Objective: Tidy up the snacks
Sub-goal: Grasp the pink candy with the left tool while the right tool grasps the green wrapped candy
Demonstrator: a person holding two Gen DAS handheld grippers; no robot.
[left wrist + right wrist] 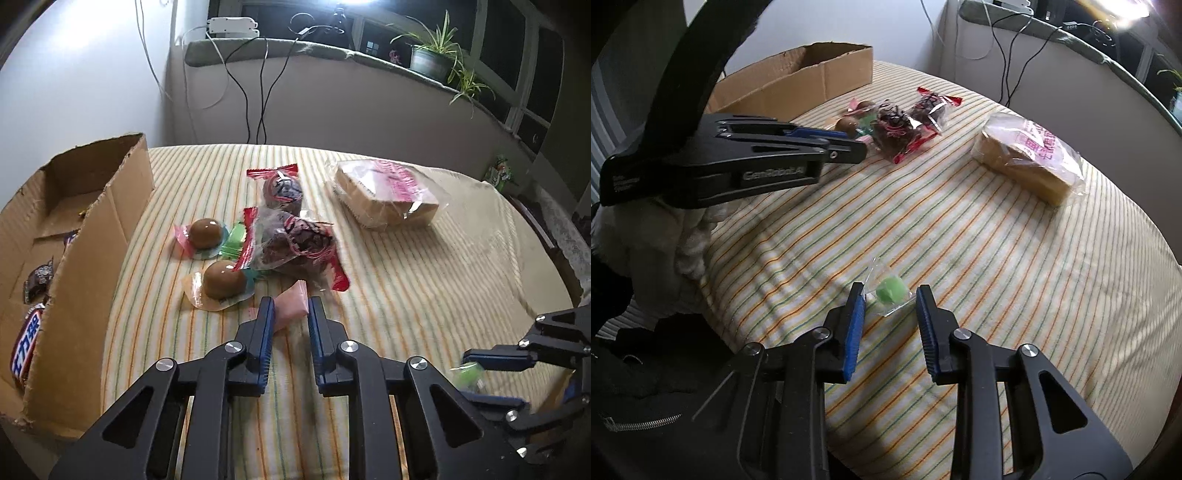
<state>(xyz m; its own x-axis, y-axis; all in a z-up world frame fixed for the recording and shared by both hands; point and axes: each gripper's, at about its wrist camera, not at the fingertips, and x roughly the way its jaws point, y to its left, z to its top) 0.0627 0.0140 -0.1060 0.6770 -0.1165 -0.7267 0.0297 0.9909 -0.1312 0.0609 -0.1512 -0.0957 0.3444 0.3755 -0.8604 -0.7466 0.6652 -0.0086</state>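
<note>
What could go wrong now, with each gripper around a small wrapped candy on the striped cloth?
1. The left gripper holds the pink candy only near the fingertips; it may slip out when lifted.
2. The right gripper has mostly clear wrapper around the green candy between its jaws, with gaps visible; it may catch only film.
3. The cardboard box has a tall wall; a low carry may hit it.

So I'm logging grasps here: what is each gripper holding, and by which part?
The left gripper has a pink wrapped candy between its pads, gripped across its near end. The right gripper straddles a green candy in clear wrap, pads not touching it.
</note>
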